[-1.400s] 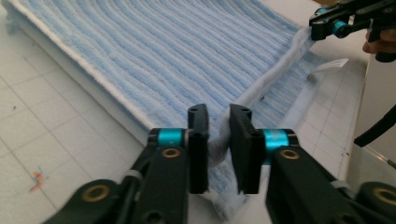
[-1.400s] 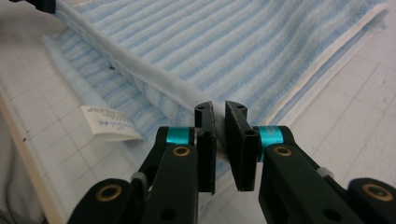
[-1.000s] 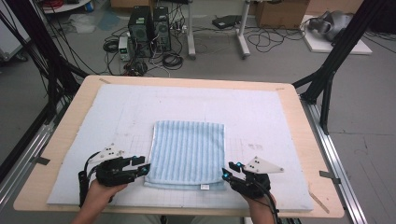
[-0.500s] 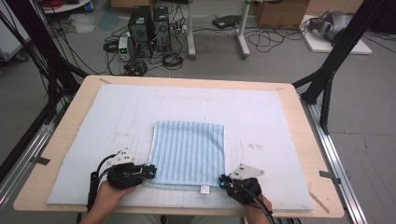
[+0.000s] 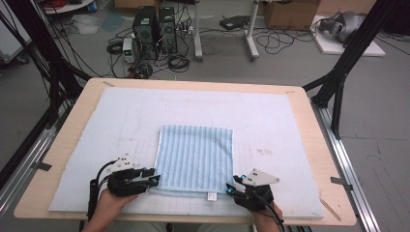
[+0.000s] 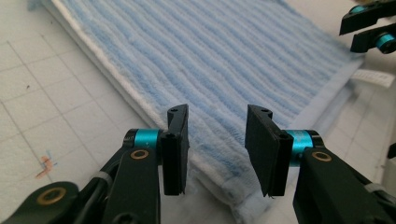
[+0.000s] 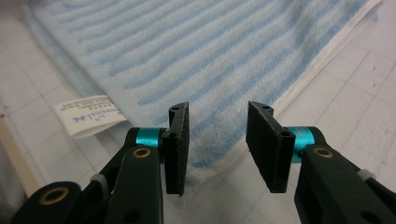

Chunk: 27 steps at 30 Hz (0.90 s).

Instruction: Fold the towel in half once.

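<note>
A folded light-blue striped towel (image 5: pixel 196 157) lies flat on the white gridded mat (image 5: pixel 270 121), near its front edge. My left gripper (image 5: pixel 153 180) is open at the towel's near left corner; in the left gripper view the towel (image 6: pixel 224 70) edge lies between and beyond the open gripper (image 6: pixel 217 140). My right gripper (image 5: pixel 230 189) is open at the near right corner, next to the towel's white label (image 5: pixel 211 195). In the right gripper view the towel (image 7: pixel 210 56) corner sits between the spread gripper (image 7: pixel 218 140), with the label (image 7: pixel 88 114) to the left.
The mat covers a wooden table (image 5: pixel 72 140) framed by black struts. Computers (image 5: pixel 153 26), cables and boxes sit on the floor beyond the far edge. The other gripper's tips (image 6: pixel 369 28) show at the top right of the left gripper view.
Both grippers have moved inward and slightly forward to the towel's near corners. The towel has not moved.
</note>
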Motion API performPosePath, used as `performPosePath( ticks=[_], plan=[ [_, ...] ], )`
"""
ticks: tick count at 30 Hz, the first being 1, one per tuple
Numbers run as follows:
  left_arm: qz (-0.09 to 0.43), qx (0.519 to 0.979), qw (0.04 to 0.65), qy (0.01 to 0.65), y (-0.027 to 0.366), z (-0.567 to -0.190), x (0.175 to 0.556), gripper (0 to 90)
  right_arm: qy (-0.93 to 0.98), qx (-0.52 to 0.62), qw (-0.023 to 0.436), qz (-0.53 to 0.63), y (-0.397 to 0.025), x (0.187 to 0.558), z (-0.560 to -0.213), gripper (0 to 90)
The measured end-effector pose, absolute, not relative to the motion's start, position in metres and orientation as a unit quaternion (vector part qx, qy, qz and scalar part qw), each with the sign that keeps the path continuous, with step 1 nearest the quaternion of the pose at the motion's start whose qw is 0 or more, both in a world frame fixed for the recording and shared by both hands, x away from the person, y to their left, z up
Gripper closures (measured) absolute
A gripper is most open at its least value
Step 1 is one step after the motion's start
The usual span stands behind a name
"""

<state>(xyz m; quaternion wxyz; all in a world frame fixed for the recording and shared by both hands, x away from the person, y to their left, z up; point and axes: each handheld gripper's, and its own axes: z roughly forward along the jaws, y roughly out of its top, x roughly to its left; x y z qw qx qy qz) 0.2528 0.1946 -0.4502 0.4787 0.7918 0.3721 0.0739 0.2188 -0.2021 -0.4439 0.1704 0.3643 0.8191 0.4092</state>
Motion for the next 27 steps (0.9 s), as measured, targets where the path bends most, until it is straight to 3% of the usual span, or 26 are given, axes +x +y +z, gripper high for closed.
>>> performPosePath(
  ticks=[3,5,7,21,25,27],
  plan=[
    [0.083,0.806,0.462,0.361,0.190,-0.452,0.251,73.0,0.831,0.365,0.168,0.386,-0.197,0.221,-0.449,64.9],
    [0.088,0.810,0.458,0.355,0.188,-0.452,0.250,84.9,0.826,0.370,0.168,0.390,-0.198,0.221,-0.449,77.4],
    [0.089,0.808,0.461,0.355,0.189,-0.452,0.249,89.3,0.827,0.370,0.168,0.389,-0.199,0.221,-0.449,85.7],
    [0.059,0.795,0.494,0.347,0.200,-0.445,0.242,89.9,0.819,0.362,0.176,0.408,-0.201,0.210,-0.435,87.0],
    [0.060,0.799,0.485,0.350,0.199,-0.447,0.243,89.4,0.832,0.364,0.184,0.376,-0.199,0.212,-0.443,78.7],
    [0.066,0.791,0.490,0.360,0.199,-0.446,0.245,75.7,0.826,0.374,0.185,0.381,-0.200,0.214,-0.444,71.8]
  ],
)
